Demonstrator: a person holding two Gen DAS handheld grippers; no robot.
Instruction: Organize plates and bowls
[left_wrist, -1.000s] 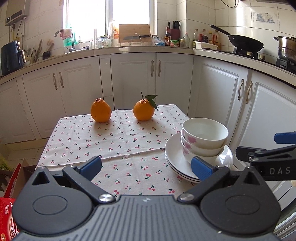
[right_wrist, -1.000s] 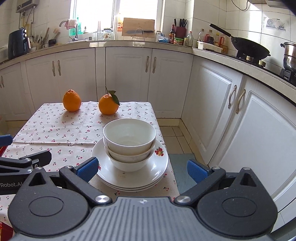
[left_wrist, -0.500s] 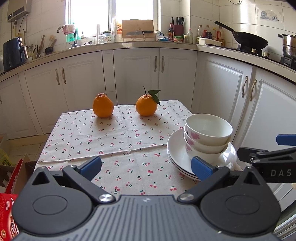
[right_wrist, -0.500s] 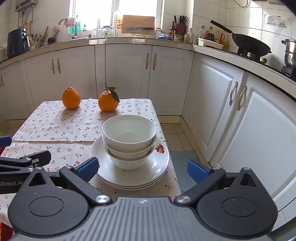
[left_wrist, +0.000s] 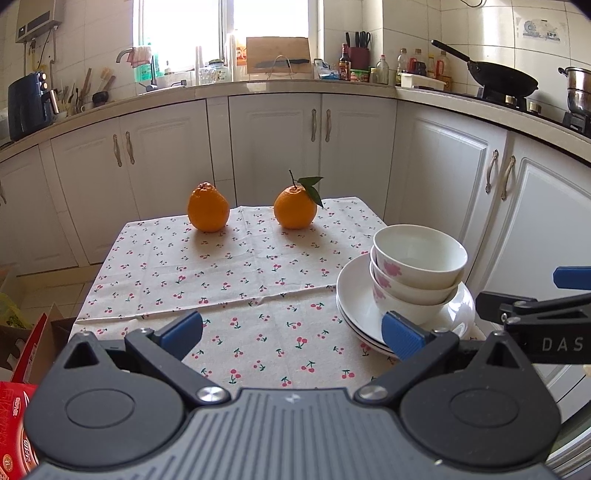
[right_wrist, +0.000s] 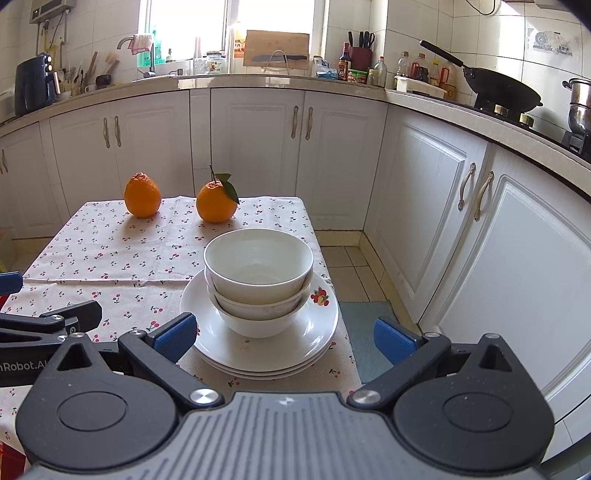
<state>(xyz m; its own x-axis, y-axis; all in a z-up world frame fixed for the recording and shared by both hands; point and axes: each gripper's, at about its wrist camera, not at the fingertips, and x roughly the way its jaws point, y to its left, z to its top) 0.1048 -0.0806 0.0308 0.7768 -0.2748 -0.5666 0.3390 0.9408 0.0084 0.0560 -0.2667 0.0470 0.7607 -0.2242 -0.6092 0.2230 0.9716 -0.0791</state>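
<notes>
Three white bowls (left_wrist: 417, 269) (right_wrist: 258, 275) are nested on a stack of white plates (left_wrist: 354, 306) (right_wrist: 266, 354) at the right edge of a small table with a cherry-print cloth (left_wrist: 236, 280) (right_wrist: 110, 254). The lower bowls carry pink flowers; the top plate has a fruit motif. My left gripper (left_wrist: 291, 332) hovers open over the near part of the cloth, left of the stack, holding nothing. My right gripper (right_wrist: 282, 338) stands open just in front of the stack, its blue pads on either side of the plates and apart from them. Each gripper's fingers show at the edge of the other's view.
Two oranges (left_wrist: 207, 212) (left_wrist: 295, 206) sit at the table's far side. White kitchen cabinets (left_wrist: 266, 147) ring the table, close on the right. A wok (left_wrist: 498, 79) and pot stand on the stove. A red box (left_wrist: 14, 424) and cartons lie on the floor at left.
Both cameras have tilted up and drawn back slightly, so the table and stack sit lower in view. The bowls, plates and oranges have not moved. Both grippers stay open.
</notes>
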